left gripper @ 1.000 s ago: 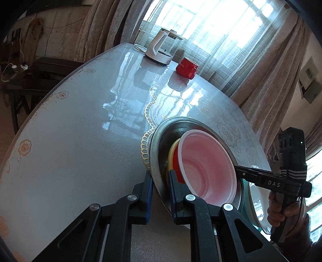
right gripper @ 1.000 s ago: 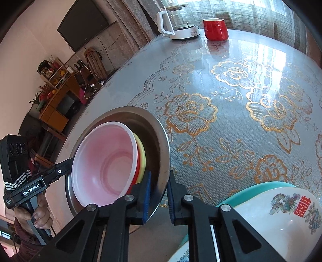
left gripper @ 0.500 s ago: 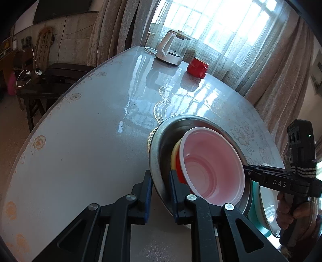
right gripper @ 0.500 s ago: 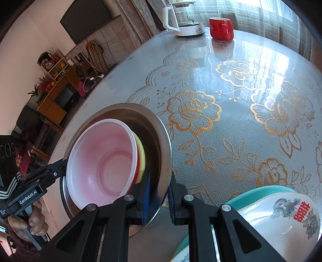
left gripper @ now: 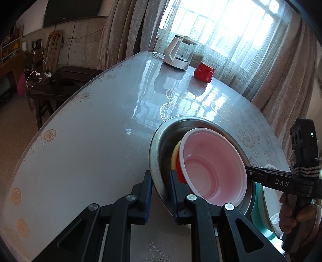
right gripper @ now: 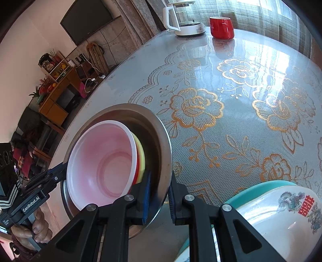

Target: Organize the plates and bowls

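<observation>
We are carrying the steel basin [left gripper: 159, 145] above the table [left gripper: 90, 141], the left gripper [left gripper: 160, 182] and right gripper [right gripper: 159, 190] each clamping opposite rims. The pink bowl [right gripper: 100, 161] is nesting inside; the basin seems tilted, so we are levelling both hands evenly.

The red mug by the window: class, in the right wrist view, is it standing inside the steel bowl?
No. The red mug stands on the table beside the kettle, far from the steel bowl.
</observation>
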Motion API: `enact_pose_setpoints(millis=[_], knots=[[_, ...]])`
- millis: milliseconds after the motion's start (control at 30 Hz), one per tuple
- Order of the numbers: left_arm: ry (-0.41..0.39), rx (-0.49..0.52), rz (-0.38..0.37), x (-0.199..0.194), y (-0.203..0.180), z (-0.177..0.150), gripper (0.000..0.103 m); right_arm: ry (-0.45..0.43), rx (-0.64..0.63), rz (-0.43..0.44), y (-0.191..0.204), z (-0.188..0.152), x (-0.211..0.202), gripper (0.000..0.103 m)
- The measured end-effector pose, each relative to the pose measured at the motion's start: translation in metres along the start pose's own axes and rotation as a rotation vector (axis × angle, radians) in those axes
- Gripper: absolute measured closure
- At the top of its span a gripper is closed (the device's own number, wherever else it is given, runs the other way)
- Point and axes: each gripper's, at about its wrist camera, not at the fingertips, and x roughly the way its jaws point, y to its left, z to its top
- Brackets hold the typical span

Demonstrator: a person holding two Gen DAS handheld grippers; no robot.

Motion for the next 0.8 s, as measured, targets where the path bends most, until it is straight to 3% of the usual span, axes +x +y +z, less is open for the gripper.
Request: enact_pose_setpoints(millis=[367,533,633,800], knots=[[-0.001,-0.050,0.001,-0.001,0.007,-0.002,0.086,-0.020,0.003,0.024,0.003,-0.001,0.000,0.086],[0.006,-0.050,0.015,0.000,0.006,0.002,0.087,0.004,-0.035,-0.017,0.013,0.009,0.008,0.086],[0.004,-0.061,0.001,-0.002,0.008,0.001,0.087,0.011,0.021,0.035,0.002,0.008,0.011,0.086],[0.036,-0.030,0.055,0.003,-0.001,0.012,0.086,0.011,0.034,0.031,0.003,0.010,0.011,0.086]])
